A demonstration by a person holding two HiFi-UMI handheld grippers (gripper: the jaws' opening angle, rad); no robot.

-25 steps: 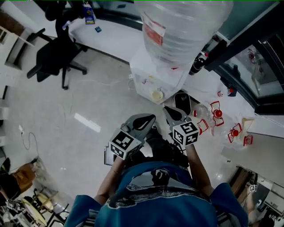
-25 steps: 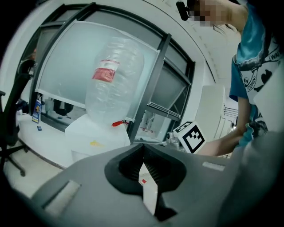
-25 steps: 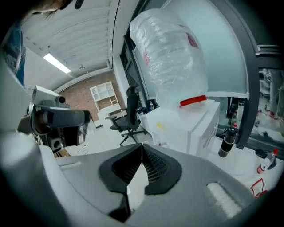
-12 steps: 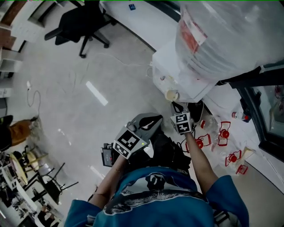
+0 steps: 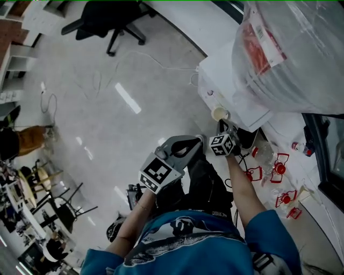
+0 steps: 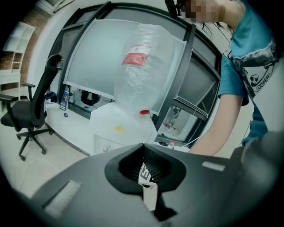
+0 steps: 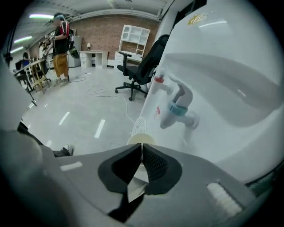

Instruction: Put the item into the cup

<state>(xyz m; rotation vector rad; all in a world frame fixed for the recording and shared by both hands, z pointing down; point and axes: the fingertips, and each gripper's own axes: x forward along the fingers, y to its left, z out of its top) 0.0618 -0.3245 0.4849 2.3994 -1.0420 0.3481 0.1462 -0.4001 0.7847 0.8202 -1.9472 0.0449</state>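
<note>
A pale paper cup (image 5: 220,113) is held close under the taps of the white water dispenser (image 5: 236,99). My right gripper (image 5: 221,128) pinches the cup's (image 7: 141,138) wall between its pads; its jaws are opening slightly, with the cup wall still between them. The blue tap (image 7: 177,108) and the red tap (image 7: 160,82) stand just above and beyond the cup rim. My left gripper (image 5: 198,139) stays lower, near my body, shut on a small white packet with black print (image 6: 147,177).
A big clear water bottle (image 5: 290,48) tops the dispenser. Red plastic pieces (image 5: 279,169) and a small bottle lie to the right. A black office chair (image 5: 115,16) and a loose cable (image 5: 97,80) are on the floor at the left. A person (image 7: 61,44) stands far off.
The right gripper has carried the cup up and forward to the dispenser's taps. The left gripper has hardly moved. The head view has swung, so the dispenser sits further right.
</note>
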